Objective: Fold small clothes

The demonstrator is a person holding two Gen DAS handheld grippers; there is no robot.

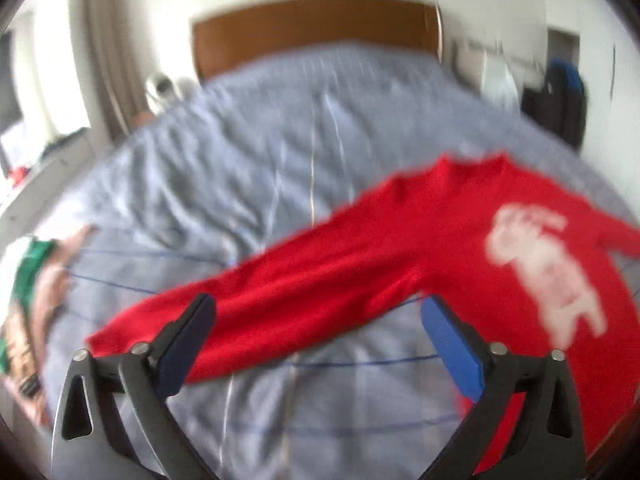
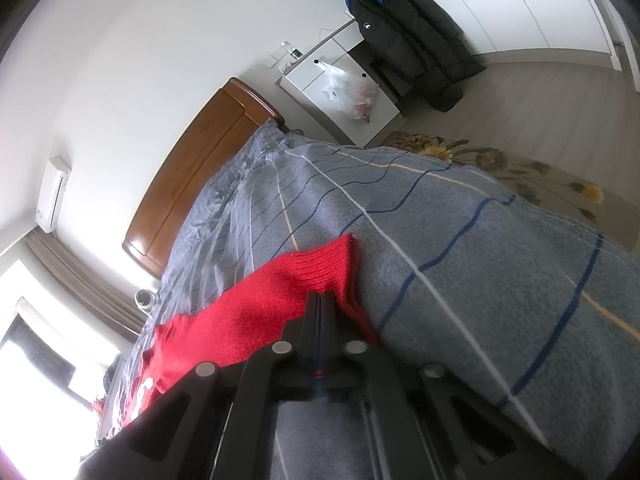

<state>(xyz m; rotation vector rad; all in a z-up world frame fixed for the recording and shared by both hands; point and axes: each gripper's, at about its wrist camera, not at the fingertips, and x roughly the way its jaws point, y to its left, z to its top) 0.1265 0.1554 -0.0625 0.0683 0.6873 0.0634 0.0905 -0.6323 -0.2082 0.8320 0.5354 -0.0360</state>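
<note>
A small red sweater [image 1: 400, 248] with a white print lies spread on the blue-grey checked bedspread [image 1: 248, 148]. Its left sleeve stretches toward the lower left. My left gripper [image 1: 316, 312] is open, its blue-padded fingers [image 1: 452, 344] on either side of that sleeve, just above it. In the right wrist view my right gripper [image 2: 322, 300] is shut on the ribbed cuff of the other red sleeve [image 2: 280, 300], which rests on the bedspread [image 2: 460, 260].
A wooden headboard [image 1: 316, 28] stands at the far end of the bed. Other clothes [image 1: 28, 280] lie at the bed's left edge. A white cabinet [image 2: 340, 92] with a plastic bag, a hanging dark coat [image 2: 416, 36] and a flowered rug [image 2: 500, 168] are beside the bed.
</note>
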